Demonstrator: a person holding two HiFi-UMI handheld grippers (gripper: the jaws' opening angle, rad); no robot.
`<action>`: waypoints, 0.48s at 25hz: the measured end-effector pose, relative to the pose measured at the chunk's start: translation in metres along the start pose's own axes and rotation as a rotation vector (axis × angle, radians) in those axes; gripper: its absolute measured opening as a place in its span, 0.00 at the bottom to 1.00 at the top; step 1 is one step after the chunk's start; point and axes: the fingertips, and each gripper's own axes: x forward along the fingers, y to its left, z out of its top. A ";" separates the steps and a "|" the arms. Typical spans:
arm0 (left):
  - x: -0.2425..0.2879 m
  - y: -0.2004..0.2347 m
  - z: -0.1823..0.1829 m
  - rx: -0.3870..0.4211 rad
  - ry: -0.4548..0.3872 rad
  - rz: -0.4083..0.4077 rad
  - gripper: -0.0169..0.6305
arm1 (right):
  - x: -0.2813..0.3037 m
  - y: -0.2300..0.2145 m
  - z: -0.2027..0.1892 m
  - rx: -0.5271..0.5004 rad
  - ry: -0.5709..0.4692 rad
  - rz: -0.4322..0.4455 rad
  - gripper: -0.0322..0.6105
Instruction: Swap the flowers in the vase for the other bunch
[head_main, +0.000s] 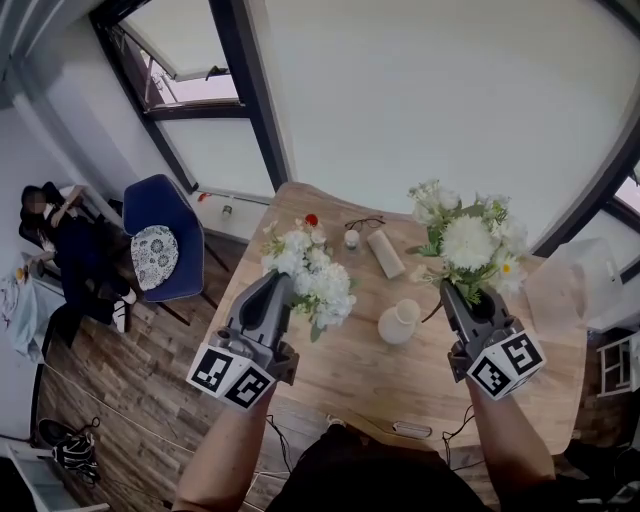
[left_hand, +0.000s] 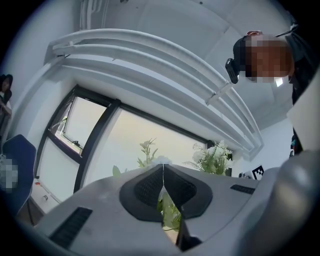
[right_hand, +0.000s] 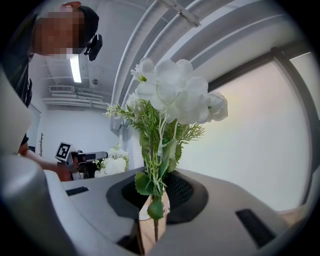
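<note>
A small white vase (head_main: 400, 322) stands with nothing in it on the wooden table (head_main: 340, 370), between my two grippers. My left gripper (head_main: 283, 283) is shut on the stems of a bunch of small white flowers (head_main: 312, 272), which rises over its jaws (left_hand: 147, 150). My right gripper (head_main: 452, 293) is shut on the green stems of a second white bunch (head_main: 467, 240) with a big round bloom, held upright (right_hand: 170, 95) to the right of the vase. Each gripper view shows the other bunch off to the side (left_hand: 215, 157) (right_hand: 112, 165).
At the table's far side lie a pair of glasses (head_main: 363, 222), a small white object (head_main: 351, 238), a beige block (head_main: 385, 253) and something red (head_main: 311, 219). A blue chair (head_main: 165, 250) stands left of the table, and a person (head_main: 60, 235) sits further left.
</note>
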 end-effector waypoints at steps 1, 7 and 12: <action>-0.002 0.002 0.000 -0.002 0.002 0.005 0.04 | 0.002 0.001 -0.001 -0.001 0.002 0.003 0.17; -0.007 0.021 -0.011 -0.003 0.024 0.024 0.04 | 0.026 -0.002 -0.018 0.011 0.007 0.012 0.17; -0.011 0.024 -0.027 -0.018 0.049 0.031 0.04 | 0.035 -0.006 -0.029 -0.001 0.017 0.015 0.17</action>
